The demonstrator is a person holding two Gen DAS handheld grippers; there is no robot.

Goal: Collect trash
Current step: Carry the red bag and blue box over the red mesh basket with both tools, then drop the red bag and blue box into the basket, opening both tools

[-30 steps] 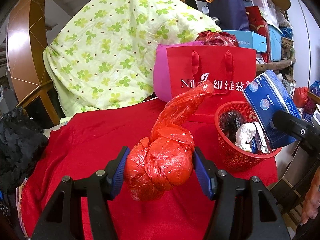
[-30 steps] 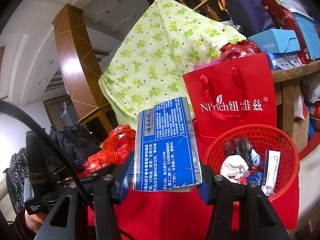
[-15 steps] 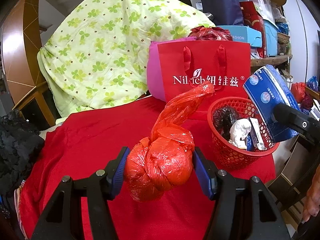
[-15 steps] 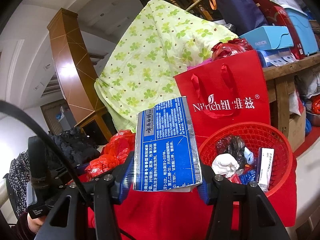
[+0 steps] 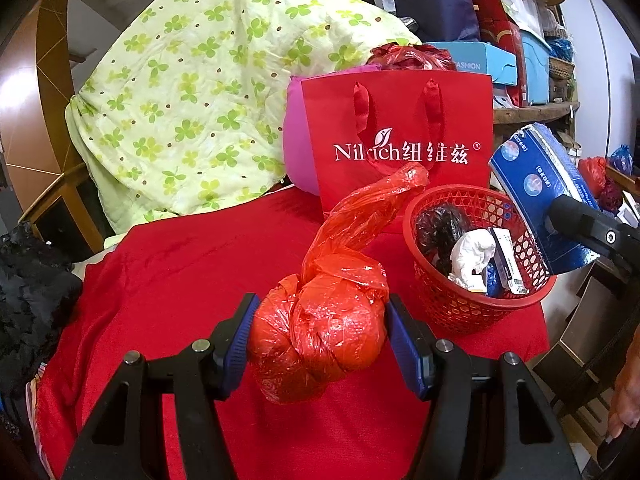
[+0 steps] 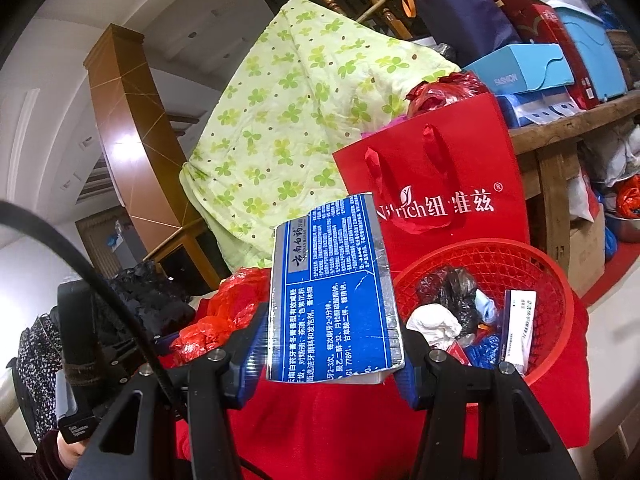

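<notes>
My left gripper [image 5: 320, 332] is shut on a knotted red plastic bag [image 5: 320, 320], held above the red tablecloth [image 5: 180, 272]; its twisted tail points up toward the basket. My right gripper [image 6: 332, 344] is shut on a blue and silver toothpaste box [image 6: 336, 288], held upright just left of the red mesh basket [image 6: 556, 320]. From the left wrist view the same box [image 5: 536, 184] hangs above the basket's [image 5: 460, 308] right rim. The basket holds a white crumpled tissue [image 5: 472, 248], a black bag and a small carton.
A red paper gift bag [image 5: 400, 140] stands behind the basket, with a pink bag and a green flowered quilt [image 5: 200, 100] further left. Shelves with boxes fill the right. A black lace cloth [image 5: 28, 292] lies at the left table edge. A hand [image 5: 628, 392] shows at the right.
Both views have drifted slightly, so the basket and gift bag sit a little further left. Both grips are unchanged.
</notes>
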